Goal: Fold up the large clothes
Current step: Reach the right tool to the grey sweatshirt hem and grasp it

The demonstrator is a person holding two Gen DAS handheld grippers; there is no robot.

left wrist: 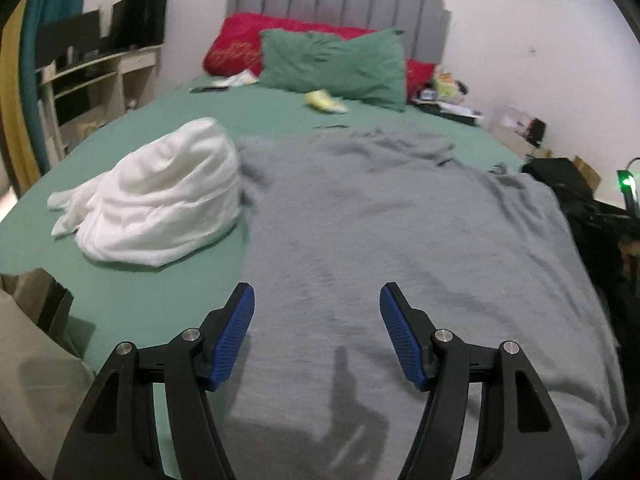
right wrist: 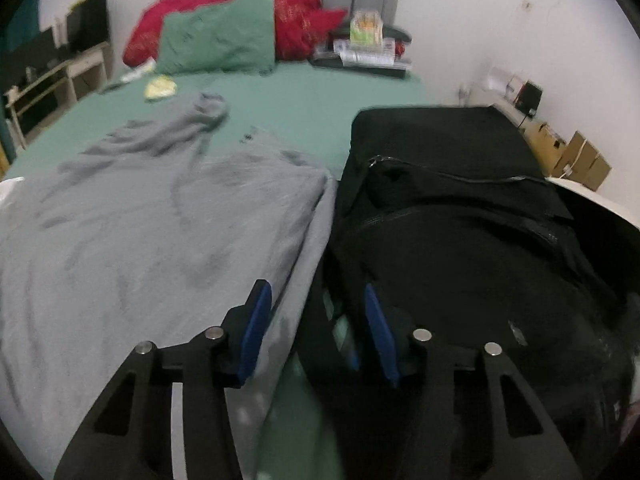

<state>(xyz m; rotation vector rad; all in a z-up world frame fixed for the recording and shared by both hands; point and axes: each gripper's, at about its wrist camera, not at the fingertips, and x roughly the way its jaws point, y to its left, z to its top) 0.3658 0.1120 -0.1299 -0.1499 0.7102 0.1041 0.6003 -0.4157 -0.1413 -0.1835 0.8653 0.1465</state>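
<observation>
A large grey garment (left wrist: 400,220) lies spread flat on the green bed sheet (left wrist: 160,304); it also shows in the right wrist view (right wrist: 160,220), with a sleeve reaching toward the pillows. My left gripper (left wrist: 317,300) is open and empty, hovering above the garment's near part. My right gripper (right wrist: 316,296) is open and empty above the garment's right edge, where it meets a black bag (right wrist: 460,208).
A crumpled white cloth (left wrist: 160,200) lies on the bed left of the garment. Green (left wrist: 336,60) and red (left wrist: 240,44) pillows sit at the grey headboard. The black bag takes up the bed's right side. Shelves with monitors (left wrist: 88,64) stand at left, cardboard boxes (right wrist: 576,152) at right.
</observation>
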